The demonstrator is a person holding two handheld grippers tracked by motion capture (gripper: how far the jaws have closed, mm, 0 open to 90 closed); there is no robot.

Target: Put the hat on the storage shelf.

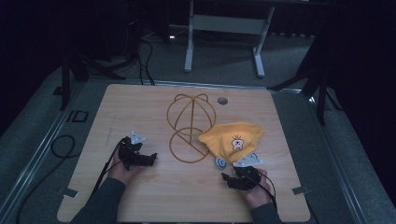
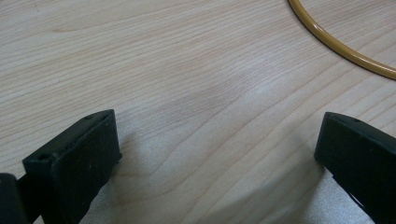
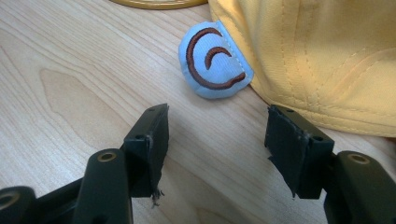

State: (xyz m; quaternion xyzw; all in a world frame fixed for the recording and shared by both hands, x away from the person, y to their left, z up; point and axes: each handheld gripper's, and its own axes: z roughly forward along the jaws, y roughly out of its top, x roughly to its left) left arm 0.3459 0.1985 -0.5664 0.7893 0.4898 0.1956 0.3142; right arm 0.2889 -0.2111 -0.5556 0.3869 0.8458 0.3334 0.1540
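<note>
Resting on the pale wooden table [image 1: 154, 196] at its left side, the left gripper [image 1: 150, 160] lies low in the person's left hand [image 1: 120, 171], its black jaws pointing right toward the middle of the board; in the left gripper view those jaws stand wide apart with only bare wood grain between them, holding nothing, and a curve of the yellow wire frame [image 2: 343, 47] crosses the upper right corner well ahead of them. Seen from above, that yellow wire frame [image 1: 189, 128] sits near the table's centre, a rounded cap-shaped outline of thin hoops with a smaller loop below it, lying flat on the wood. Just right of it, and overlapping its lower right edge, lies the yellow cap [image 1: 232, 138], a soft fabric piece with a small cartoon face printed on it and a light blue ear-like tab [image 1: 220, 163] at its near edge. In the right gripper view the blue tab [image 3: 213, 59] bears brown curved stitching and lies flat on the table, joined to the yellow cap [image 3: 322, 56] beside it. The right gripper [image 1: 229, 178], held in the right hand [image 1: 256, 191], sits just below the cap; its jaws are parted with empty table between them, the tab a little ahead and untouched.
</note>
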